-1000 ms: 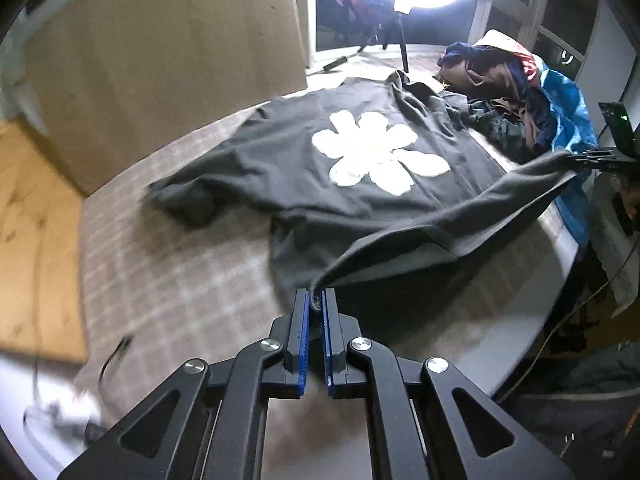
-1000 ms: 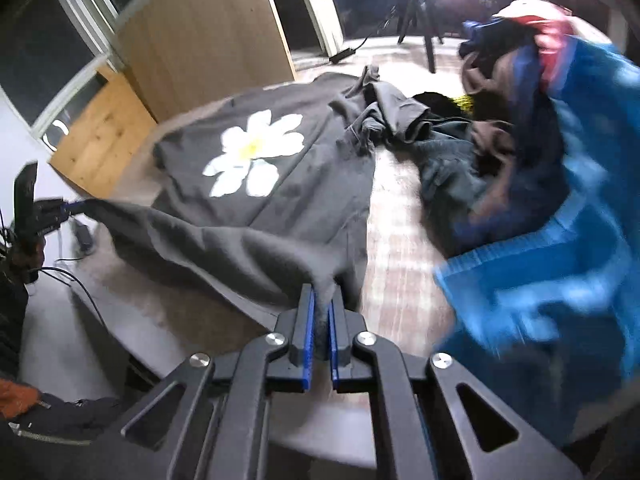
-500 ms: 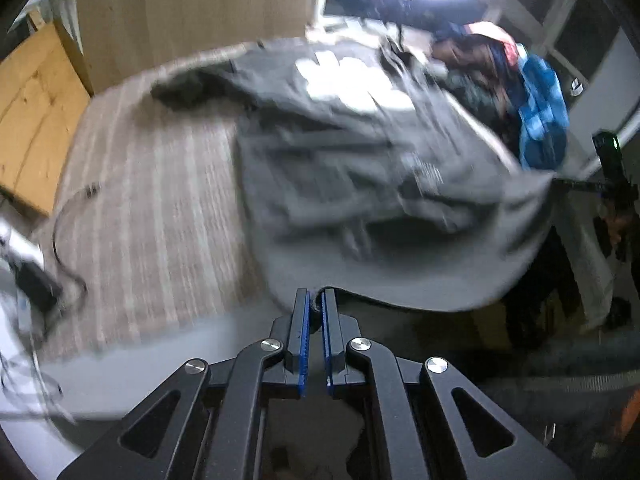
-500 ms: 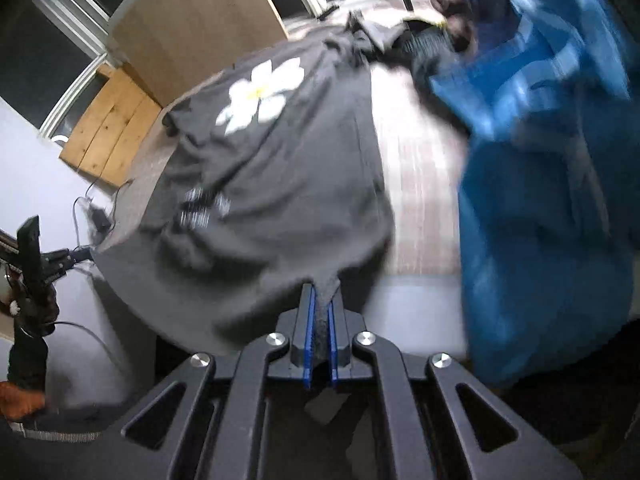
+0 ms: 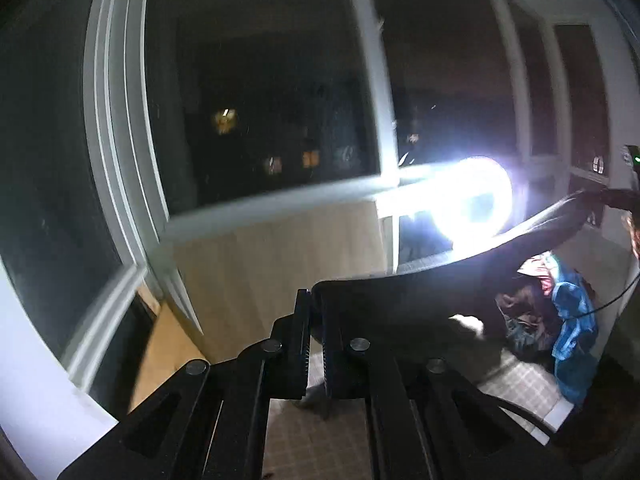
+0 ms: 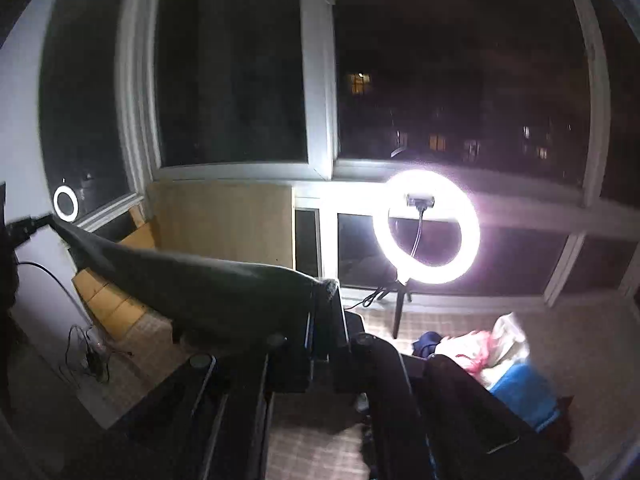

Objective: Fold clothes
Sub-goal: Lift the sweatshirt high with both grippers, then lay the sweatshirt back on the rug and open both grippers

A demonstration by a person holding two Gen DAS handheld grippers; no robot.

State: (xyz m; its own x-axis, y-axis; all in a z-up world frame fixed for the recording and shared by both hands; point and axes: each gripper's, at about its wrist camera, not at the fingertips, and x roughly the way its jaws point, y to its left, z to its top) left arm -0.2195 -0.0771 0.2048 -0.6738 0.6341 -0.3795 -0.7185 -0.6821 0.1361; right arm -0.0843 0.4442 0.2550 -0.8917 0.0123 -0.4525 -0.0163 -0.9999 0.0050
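Garment [image 5: 420, 312] held aloft by two corners, stretched between both grippers above the table [image 6: 560, 332].

Left gripper [image 5: 315, 344] and right gripper [image 6: 320, 332] are each clenched on one end of the dark cloth — probably so it hangs out flat and sheds creases. Nearby hazards: ring light [image 6: 426, 226] on its stand just beyond, and a clothes pile [image 6: 504, 356] on the table — either could snag the hanging cloth.

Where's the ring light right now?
In the right wrist view the ring light stands right of centre on its tripod, in front of the dark window, beyond the right gripper and behind the clothes pile.
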